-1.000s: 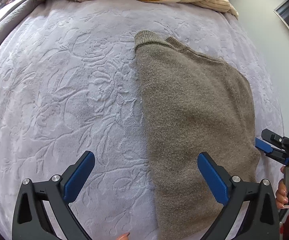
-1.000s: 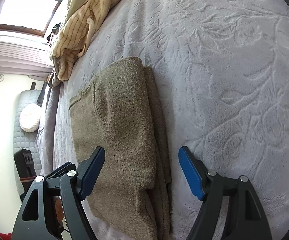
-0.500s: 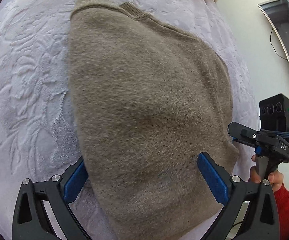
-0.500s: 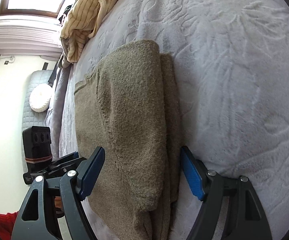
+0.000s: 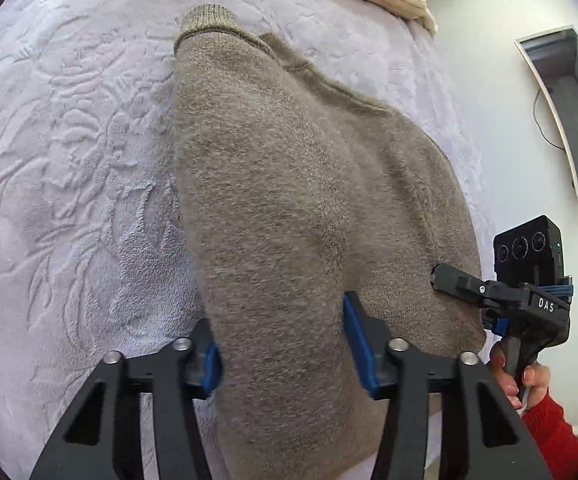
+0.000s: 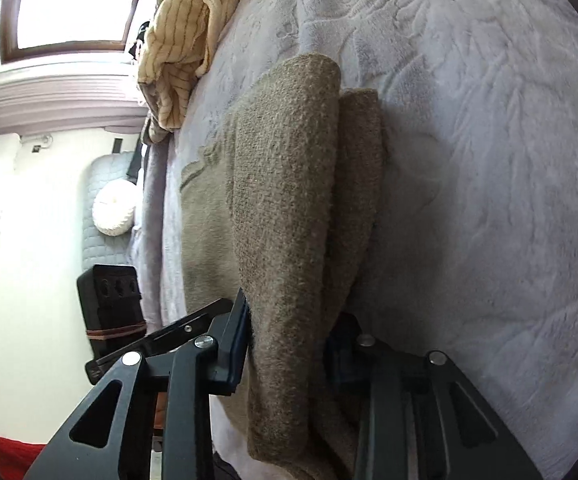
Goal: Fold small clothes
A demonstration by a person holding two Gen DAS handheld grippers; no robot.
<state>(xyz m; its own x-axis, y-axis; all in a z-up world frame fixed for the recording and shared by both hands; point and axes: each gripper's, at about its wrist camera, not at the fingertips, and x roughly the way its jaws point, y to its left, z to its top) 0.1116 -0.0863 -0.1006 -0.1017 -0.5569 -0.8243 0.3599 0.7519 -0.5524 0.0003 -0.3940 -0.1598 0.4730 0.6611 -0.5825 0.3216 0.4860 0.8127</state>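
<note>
Both my claws are clenched on the sweater's (image 5: 309, 200) near hem: left gripper (image 5: 281, 344) at its left corner, right gripper (image 6: 289, 344) on the right edge. It lies on the grey bedspread (image 5: 69, 160). I'd lift both evenly, carrying the hem squarely toward the far collar.

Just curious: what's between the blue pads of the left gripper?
A bunched fold of the brown sweater fills the left gripper, both pads pressing it, seen in the left wrist view.

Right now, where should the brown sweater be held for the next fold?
Hold the brown sweater at its near hem, coming from the bed's near edge. Both the left hand-held gripper and right hand-held gripper close there; its ribbed collar lies far away.
</note>
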